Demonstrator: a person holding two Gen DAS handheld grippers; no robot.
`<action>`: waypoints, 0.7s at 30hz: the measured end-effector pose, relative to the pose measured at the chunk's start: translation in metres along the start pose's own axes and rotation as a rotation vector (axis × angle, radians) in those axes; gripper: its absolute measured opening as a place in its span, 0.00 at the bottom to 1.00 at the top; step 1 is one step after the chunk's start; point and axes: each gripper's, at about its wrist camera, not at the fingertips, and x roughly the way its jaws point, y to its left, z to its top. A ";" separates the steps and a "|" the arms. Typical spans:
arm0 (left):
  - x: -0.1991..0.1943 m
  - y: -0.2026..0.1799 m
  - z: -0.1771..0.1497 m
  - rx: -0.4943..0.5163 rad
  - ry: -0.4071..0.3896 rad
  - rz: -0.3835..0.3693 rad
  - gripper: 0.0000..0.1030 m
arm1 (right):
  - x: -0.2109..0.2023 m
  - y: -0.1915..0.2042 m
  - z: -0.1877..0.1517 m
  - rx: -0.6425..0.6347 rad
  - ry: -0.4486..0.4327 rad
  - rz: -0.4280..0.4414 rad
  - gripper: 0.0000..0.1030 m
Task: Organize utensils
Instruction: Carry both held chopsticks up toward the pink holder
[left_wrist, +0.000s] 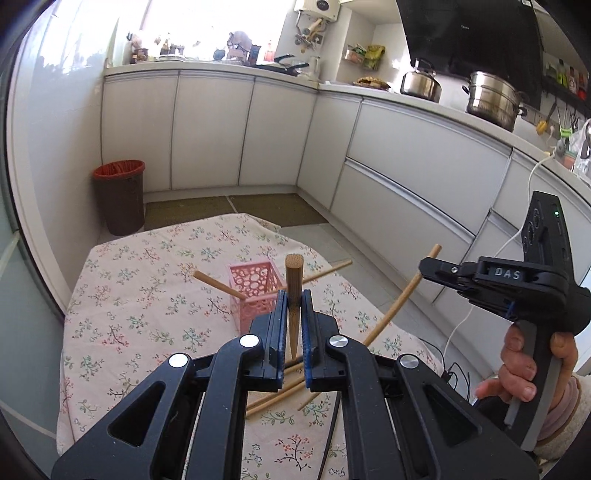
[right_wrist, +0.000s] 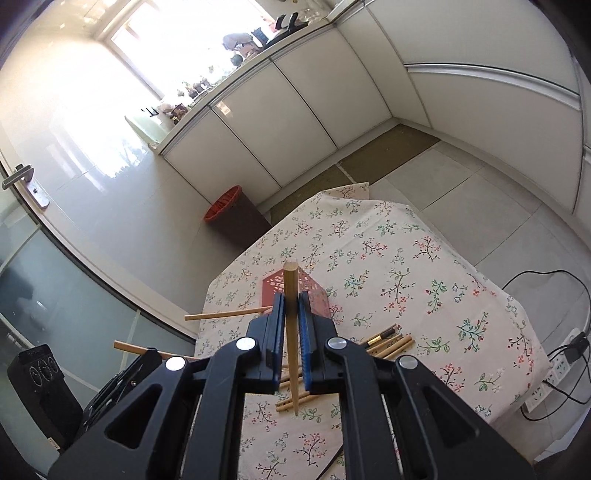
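My left gripper (left_wrist: 293, 306) is shut on a wooden chopstick (left_wrist: 294, 280) that points forward above the table. My right gripper (right_wrist: 291, 306) is shut on another wooden chopstick (right_wrist: 291, 295); it also shows at the right of the left wrist view (left_wrist: 430, 267), its chopstick (left_wrist: 402, 295) slanting down. A pink perforated holder (left_wrist: 255, 291) stands on the floral tablecloth (left_wrist: 147, 295) with two chopsticks (left_wrist: 218, 284) leaning out of it; it shows in the right wrist view (right_wrist: 314, 288) just beyond the fingers. Several loose chopsticks (right_wrist: 388, 341) lie on the cloth near me.
A brown bin with a red liner (left_wrist: 122, 195) stands on the floor beyond the table's far left. White kitchen cabinets (left_wrist: 406, 155) run behind and to the right. Cables and a power strip (right_wrist: 554, 369) lie on the floor at the table's right.
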 end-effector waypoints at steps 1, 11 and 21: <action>-0.003 0.001 0.003 0.001 -0.010 0.009 0.06 | -0.005 0.004 0.004 -0.002 -0.009 0.011 0.08; -0.044 0.001 0.052 0.010 -0.161 0.082 0.06 | -0.047 0.063 0.059 -0.106 -0.168 0.060 0.08; -0.012 0.004 0.109 -0.008 -0.217 0.109 0.06 | -0.021 0.093 0.110 -0.193 -0.299 0.027 0.08</action>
